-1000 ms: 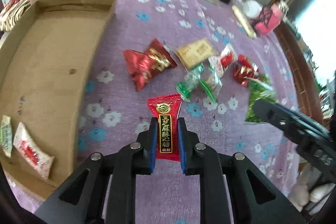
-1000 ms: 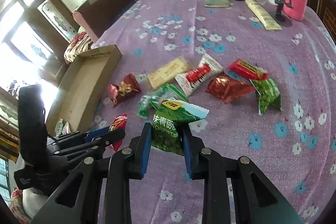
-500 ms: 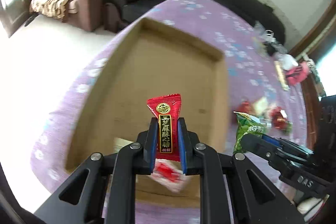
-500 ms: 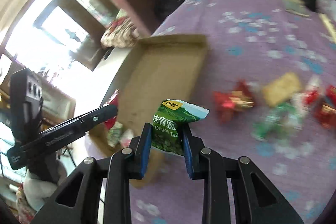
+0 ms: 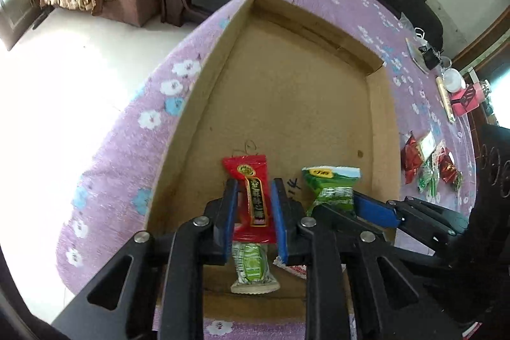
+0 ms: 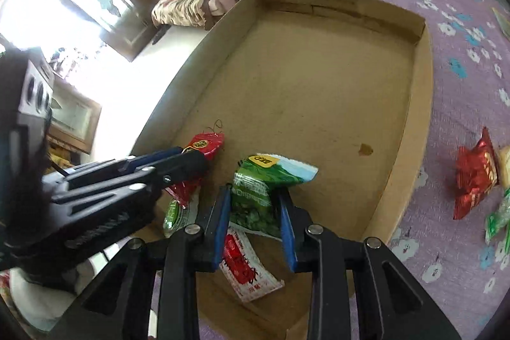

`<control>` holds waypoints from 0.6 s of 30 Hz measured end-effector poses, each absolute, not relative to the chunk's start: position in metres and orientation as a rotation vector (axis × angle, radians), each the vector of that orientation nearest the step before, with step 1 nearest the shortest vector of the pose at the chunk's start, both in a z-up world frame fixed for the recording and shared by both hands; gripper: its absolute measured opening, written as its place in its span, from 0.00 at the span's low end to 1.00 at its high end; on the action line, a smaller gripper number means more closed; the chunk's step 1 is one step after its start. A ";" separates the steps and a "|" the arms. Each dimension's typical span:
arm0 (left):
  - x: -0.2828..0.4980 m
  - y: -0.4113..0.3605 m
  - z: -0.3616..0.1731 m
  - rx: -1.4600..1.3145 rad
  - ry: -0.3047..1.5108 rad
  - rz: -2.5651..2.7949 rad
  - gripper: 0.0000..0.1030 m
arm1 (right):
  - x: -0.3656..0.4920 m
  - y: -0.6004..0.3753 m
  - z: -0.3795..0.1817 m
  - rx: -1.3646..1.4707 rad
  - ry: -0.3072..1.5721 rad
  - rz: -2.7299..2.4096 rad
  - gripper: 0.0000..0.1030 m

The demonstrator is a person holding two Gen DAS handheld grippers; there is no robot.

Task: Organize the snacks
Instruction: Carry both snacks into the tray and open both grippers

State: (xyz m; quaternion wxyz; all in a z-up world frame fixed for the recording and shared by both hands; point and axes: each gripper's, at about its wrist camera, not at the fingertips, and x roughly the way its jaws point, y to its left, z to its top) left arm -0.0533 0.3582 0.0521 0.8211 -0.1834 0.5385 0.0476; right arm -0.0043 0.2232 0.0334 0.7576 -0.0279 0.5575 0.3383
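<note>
The cardboard box (image 5: 287,101) lies open on the purple flowered cloth. My left gripper (image 5: 254,196) hangs over the box's near end with a red candy packet (image 5: 247,171) upright between its blue pads; its jaws are opening. Close on its right, my right gripper (image 6: 253,196) has a green snack packet (image 6: 271,171) between its pads, and those jaws are opening too. In the left wrist view the right gripper (image 5: 338,199) and green packet (image 5: 331,180) sit beside the red one. The right wrist view has the left gripper (image 6: 194,156) at left.
Below the grippers, a green-and-white packet (image 5: 251,266) and a red-and-white packet (image 6: 245,270) lie on the box floor. Several loose snacks (image 6: 475,177) stay on the cloth right of the box. Left of the box the table edge drops to the floor.
Both grippers have swung from the snack pile to over the box's near end, each carrying its packet. Their pads now stand slightly wider apart.
</note>
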 end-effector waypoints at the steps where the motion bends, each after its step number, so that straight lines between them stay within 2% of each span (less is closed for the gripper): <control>1: -0.054 0.360 0.056 -0.389 1.141 0.102 0.28 | -0.004 0.224 0.035 -0.067 1.209 0.737 0.28; 8: -0.065 0.358 0.098 -0.415 1.022 0.120 0.47 | -0.009 0.196 0.058 -0.002 1.149 0.712 0.28; 18: -0.058 0.297 0.116 -0.438 0.975 0.022 0.48 | -0.004 0.096 0.071 0.143 1.082 0.572 0.28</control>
